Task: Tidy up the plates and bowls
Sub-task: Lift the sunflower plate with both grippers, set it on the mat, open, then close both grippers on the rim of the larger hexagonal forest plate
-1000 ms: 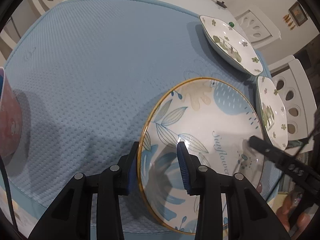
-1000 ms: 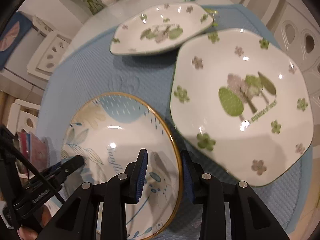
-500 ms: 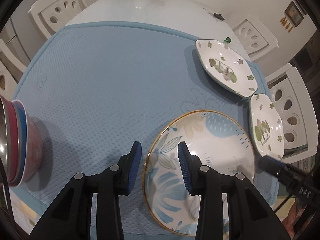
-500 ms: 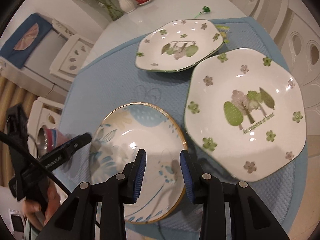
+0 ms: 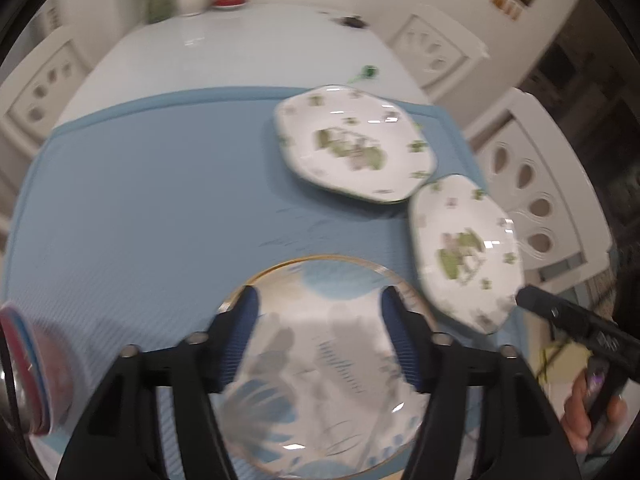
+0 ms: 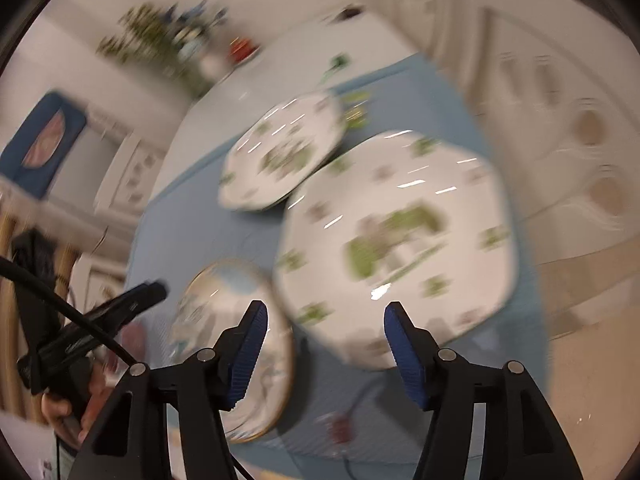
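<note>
The round plate (image 5: 320, 360) lies flat on the blue mat (image 5: 140, 200) on the counter (image 5: 240, 40). Above it the left gripper (image 5: 318, 336) has just spread its jaws and grips nothing. The right gripper (image 6: 322, 344) has likewise just released, hanging empty over the plate's right edge. Two green-flowered plates (image 5: 352, 144) (image 5: 464, 248) sit beyond and right of the round plate; stacked bowls (image 5: 28, 368) stand left of it.
</note>
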